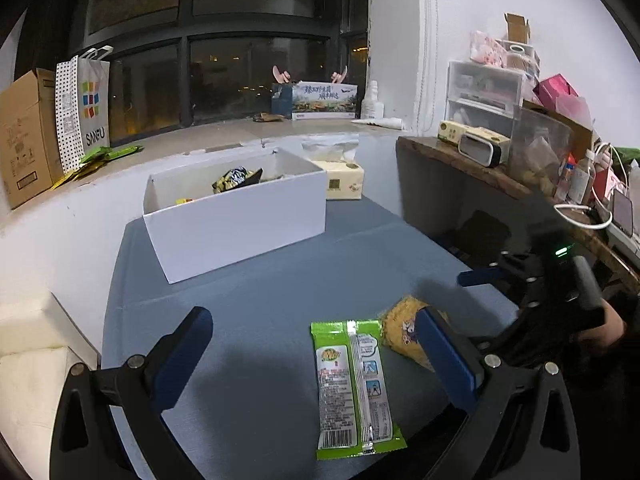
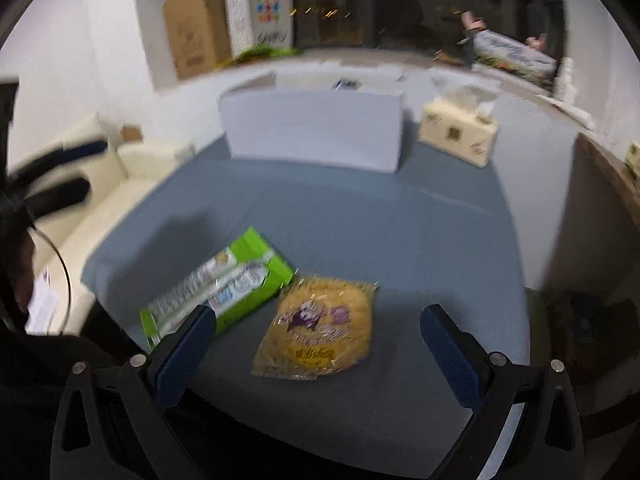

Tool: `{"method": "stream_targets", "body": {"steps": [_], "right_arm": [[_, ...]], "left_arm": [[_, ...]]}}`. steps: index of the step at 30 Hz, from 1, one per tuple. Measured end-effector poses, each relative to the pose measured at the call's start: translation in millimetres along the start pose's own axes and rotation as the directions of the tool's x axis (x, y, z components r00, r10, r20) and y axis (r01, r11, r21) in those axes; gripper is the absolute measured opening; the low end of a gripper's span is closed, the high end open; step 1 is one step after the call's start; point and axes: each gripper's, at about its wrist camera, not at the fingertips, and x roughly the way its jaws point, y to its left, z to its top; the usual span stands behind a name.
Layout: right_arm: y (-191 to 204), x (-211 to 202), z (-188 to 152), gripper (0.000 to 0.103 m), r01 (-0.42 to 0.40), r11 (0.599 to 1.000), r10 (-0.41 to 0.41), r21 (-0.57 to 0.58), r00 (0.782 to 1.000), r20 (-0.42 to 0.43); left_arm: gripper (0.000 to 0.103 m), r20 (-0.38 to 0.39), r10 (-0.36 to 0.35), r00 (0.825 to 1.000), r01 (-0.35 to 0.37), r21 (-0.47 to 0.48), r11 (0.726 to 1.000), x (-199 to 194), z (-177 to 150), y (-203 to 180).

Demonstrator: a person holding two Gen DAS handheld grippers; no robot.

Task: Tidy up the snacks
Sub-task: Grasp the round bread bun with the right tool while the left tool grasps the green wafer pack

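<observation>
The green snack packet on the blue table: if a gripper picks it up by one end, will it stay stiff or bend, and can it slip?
The green snack packet lies flat and thin, so it is probably light and may droop somewhat when lifted by one end. Its wrapper looks glossy, so it could slip between the fingers. Flat-sided, it should slide rather than roll if pushed across the table.

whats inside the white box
In the left wrist view the white box holds a crumpled dark and yellow snack bag and a bit of a yellow wrapper at the near wall. That wall hides the box floor, so more may lie there.
</observation>
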Motion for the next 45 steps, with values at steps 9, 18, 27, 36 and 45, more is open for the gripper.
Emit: {"method": "stream_targets", "body": {"steps": [9,18,27,36,45], "right_arm": [[1,64,-8,0.103,0.073,0.995,-0.083,-0.062,0.978,-0.189],[-2,72,-6,0.078,0.0,0.997,-0.012,-0.075,0.985,-0.17],[-38,41,-2,0.078,0.013,0.997,-0.007,0.076,0.998,-0.068],[-46,-16,3,0.078,-0.02,0.987,0.006,0.162,0.997,0.083],[-39,-18,4,0.078,-0.032,0.989,0.018,0.147,0.996,0.092]], "left_arm": [[0.103,-0.049,-0.01,0.999,0.01,0.002,1.0,10,-10,-2],[0.103,-0.095,-0.032,0.995,0.034,0.021,0.999,21,-12,-7],[0.103,-0.292,-0.081,0.953,0.106,0.07,0.992,74,-28,-25],[0.103,-0.473,-0.084,0.877,0.091,-0.007,0.996,132,-44,-22],[0.061,-0.453,-0.079,0.888,0.097,0.017,0.995,126,-45,-26]]}}
